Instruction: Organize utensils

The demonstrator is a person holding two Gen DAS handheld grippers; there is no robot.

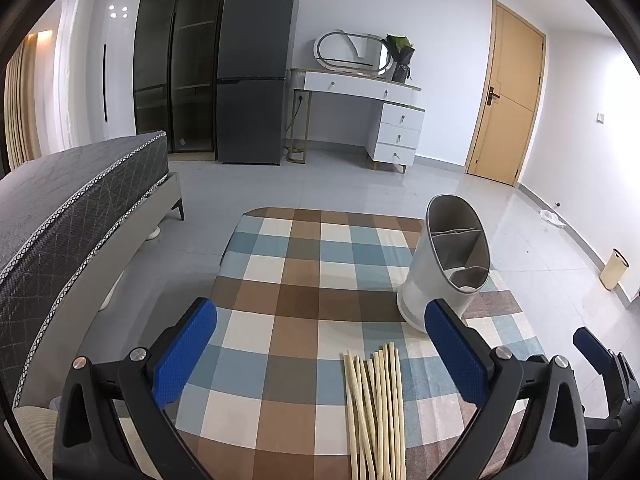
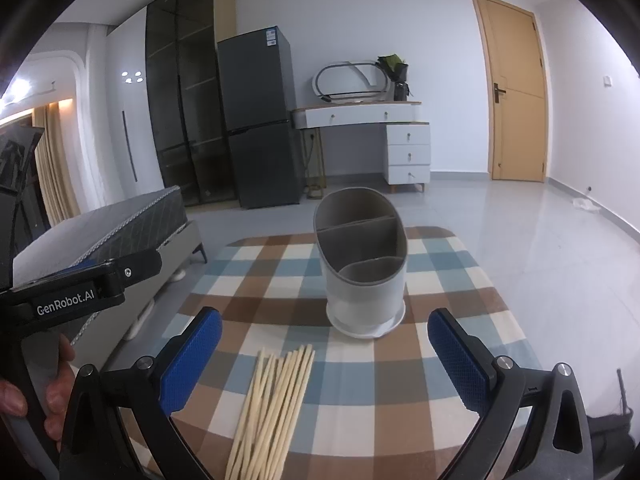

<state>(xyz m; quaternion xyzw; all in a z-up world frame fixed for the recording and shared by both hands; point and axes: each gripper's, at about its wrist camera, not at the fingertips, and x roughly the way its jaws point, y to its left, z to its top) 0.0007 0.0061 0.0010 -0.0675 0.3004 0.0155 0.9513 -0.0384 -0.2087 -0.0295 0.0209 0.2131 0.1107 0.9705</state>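
— Blue pads come first in the left wrist view: the left gripper [image 1: 320,344] stands with its jaws wide apart and nothing is between the pads.

— And what lies under it?

— Under it is a bundle of pale chopsticks [image 1: 374,412] at about 6 o'clock in the view, lying flat on the checked tablecloth [image 1: 280,280]. They lie nearer to the right finger than to the left one, and I see no contact with either.

— Where is the utensil holder?

— The utensil holder [image 1: 448,264] stands at 2 o'clock from the chopsticks, apart from them, upright on the cloth. It is white-grey with dividers inside, and I see nothing in its compartments.

— How about the other claw?

— The right gripper [image 2: 324,344] is also fully open and holds nothing. In its view the chopsticks [image 2: 272,412] are at 6 o'clock, and the holder [image 2: 362,264] is at 12 o'clock, straight beyond them. At 9 o'clock a hand [image 2: 36,396] grasps the black handle of the left gripper.

— And behind the table?

— A dark fridge [image 2: 260,120], a white dressing table [image 2: 372,120] and a wooden door [image 2: 516,92].
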